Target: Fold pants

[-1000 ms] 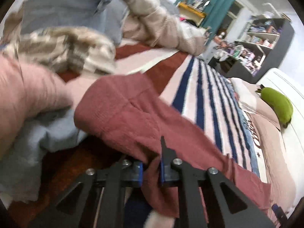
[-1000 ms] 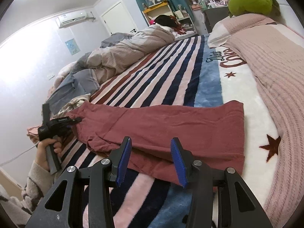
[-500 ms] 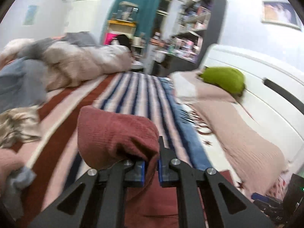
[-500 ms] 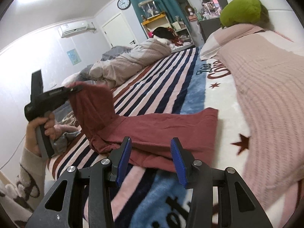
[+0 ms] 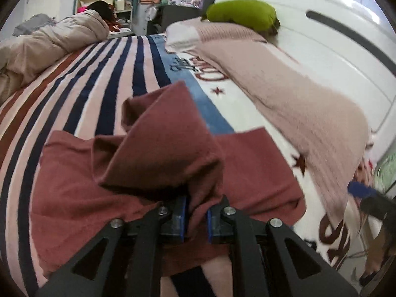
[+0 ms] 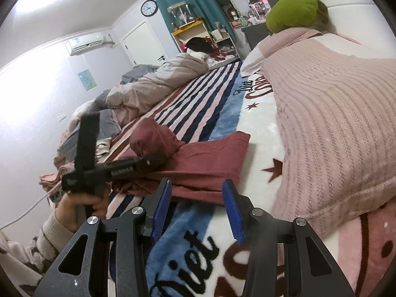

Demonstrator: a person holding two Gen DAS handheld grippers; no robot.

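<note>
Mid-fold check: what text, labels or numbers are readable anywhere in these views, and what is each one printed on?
"Diet": black script on the fleece striped blanket, near the right tongs, at.
"Diet": the same script, smaller, by the pink knitted pillow, at.
Large maroon script beside each "Diet": partly hidden, unreadable.
Round wall clock: numerals too small.
Wall air conditioner: marking too small.
Maroon pants in left tongs: none.

Matt, fuzzy maroon cloth pants [image 5: 250, 173] lie on a plush fleece blanket [image 5: 104, 99].
</note>
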